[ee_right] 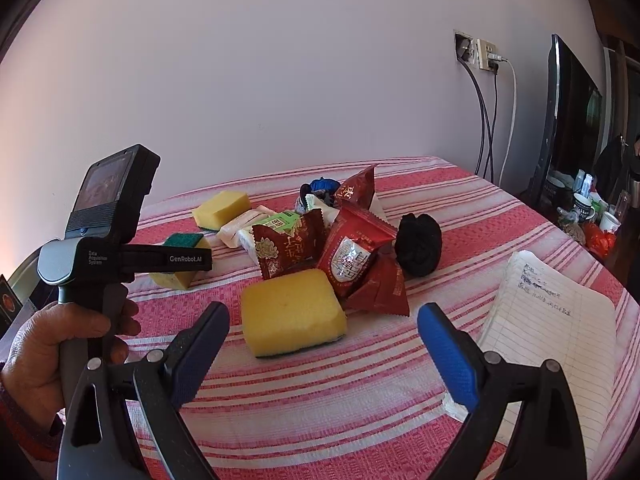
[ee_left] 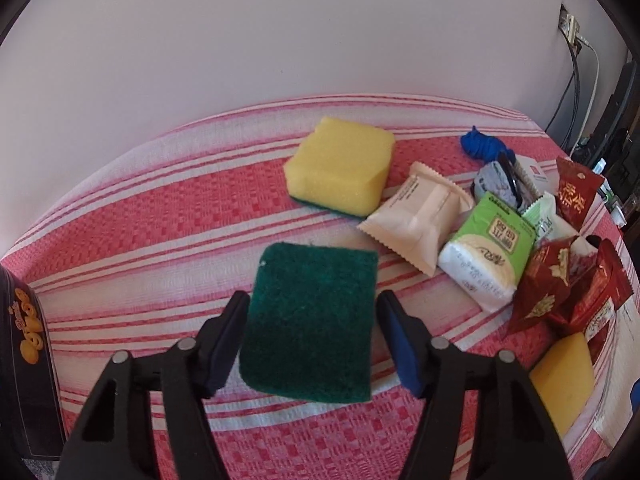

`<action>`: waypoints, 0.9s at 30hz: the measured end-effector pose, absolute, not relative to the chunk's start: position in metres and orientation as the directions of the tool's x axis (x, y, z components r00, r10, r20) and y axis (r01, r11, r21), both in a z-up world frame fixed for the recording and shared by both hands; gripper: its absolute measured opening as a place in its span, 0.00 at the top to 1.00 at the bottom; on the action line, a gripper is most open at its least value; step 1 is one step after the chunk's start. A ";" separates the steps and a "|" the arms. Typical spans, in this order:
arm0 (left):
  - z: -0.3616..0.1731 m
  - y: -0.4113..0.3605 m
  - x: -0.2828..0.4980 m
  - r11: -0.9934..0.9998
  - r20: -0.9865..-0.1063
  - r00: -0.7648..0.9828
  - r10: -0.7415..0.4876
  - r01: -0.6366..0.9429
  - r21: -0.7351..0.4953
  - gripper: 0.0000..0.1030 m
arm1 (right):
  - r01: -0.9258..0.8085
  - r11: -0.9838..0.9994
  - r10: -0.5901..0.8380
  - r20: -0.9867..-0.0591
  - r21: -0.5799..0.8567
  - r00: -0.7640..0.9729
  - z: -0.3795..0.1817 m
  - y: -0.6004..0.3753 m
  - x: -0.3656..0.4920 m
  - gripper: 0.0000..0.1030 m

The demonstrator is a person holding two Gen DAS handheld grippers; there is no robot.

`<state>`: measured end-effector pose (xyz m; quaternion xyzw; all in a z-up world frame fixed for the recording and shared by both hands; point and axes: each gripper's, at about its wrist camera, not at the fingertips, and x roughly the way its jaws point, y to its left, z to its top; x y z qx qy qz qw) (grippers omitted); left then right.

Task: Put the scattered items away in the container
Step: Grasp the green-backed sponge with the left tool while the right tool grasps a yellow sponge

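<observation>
My left gripper (ee_left: 312, 340) is shut on a sponge (ee_left: 310, 326) with its green scouring side up, held above the pink striped cloth; the same sponge shows in the right wrist view (ee_right: 182, 258). A yellow sponge (ee_left: 340, 166) lies beyond it. A third yellow sponge (ee_right: 292, 312) lies just ahead of my right gripper (ee_right: 320, 336), which is open and empty. Red snack packets (ee_right: 354, 258), a cream packet (ee_left: 416, 220), a green-white tissue pack (ee_left: 490, 248), a blue bundle (ee_left: 482, 146) and a black bundle (ee_right: 418, 246) are heaped in the middle. No container is clearly seen.
A lined notebook (ee_right: 556, 340) lies at the right on the striped tablecloth (ee_right: 360, 400). A dark printed box (ee_left: 24, 360) stands at the left edge. Wall sockets with cables (ee_right: 486, 56) and a monitor (ee_right: 568, 120) are at the far right.
</observation>
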<state>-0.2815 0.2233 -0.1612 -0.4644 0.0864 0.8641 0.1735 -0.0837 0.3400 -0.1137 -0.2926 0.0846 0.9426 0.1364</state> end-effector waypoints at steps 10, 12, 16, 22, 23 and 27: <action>-0.150 0.203 -0.248 -0.905 -0.796 -0.541 0.271 -0.424 -0.019 0.53 | -0.274 -0.956 0.159 -0.601 0.105 -0.783 -0.117 0.342 -0.088 0.07; -0.143 0.188 -0.233 -0.910 -0.790 -0.550 0.271 -0.414 -0.024 0.52 | -0.249 -0.964 0.141 -0.606 0.097 -0.783 -0.115 0.338 -0.091 0.07; -0.139 0.161 -0.209 -0.912 -0.779 -0.565 0.272 -0.410 -0.021 0.52 | -0.219 -0.975 0.145 -0.625 0.042 -0.767 -0.114 0.329 -0.105 0.07; -0.142 0.143 -0.195 -0.918 -0.775 -0.572 0.270 -0.396 -0.028 0.52 | -0.191 -0.981 0.147 -0.708 -0.018 -0.691 -0.132 0.322 -0.135 0.07; -0.142 0.142 -0.194 -0.919 -0.771 -0.578 0.267 -0.394 -0.023 0.52 | -0.187 -0.982 0.150 -0.722 -0.028 -0.676 -0.135 0.321 -0.140 0.07; -0.144 0.141 -0.195 -0.921 -0.764 -0.594 0.252 -0.389 -0.001 0.52 | -0.207 -0.976 0.190 -0.742 -0.071 -0.643 -0.146 0.317 -0.152 0.16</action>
